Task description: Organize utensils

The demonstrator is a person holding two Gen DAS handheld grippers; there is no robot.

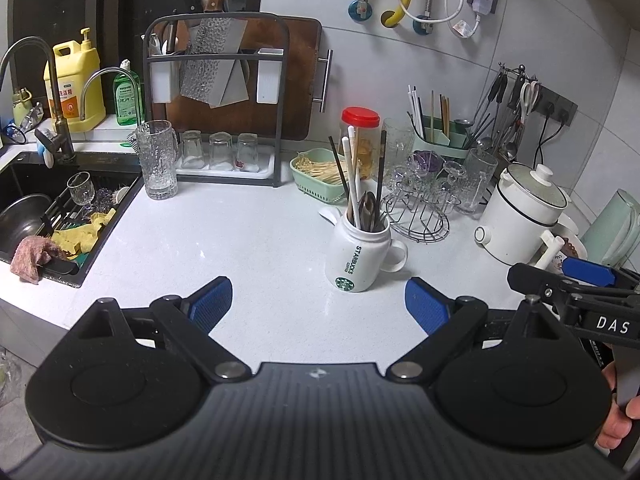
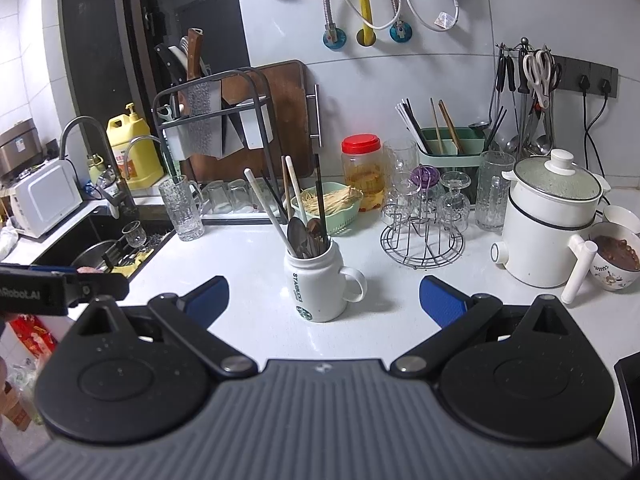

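Both grippers [image 1: 319,305] [image 2: 324,300] level (fingers spread) before mug [image 1: 357,254]

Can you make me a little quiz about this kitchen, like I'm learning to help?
1. True or false: the left tool is shut on a spoon.
2. What stands in the white mug?
A. only flowers
B. chopsticks and spoons
C. nothing
3. Fill in: the jar behind the green basket has a ____ lid.

Key
1. False. Both the left tool and the right tool are open and hold nothing.
2. B. Chopsticks and spoons stick up out of the mug.
3. Red.
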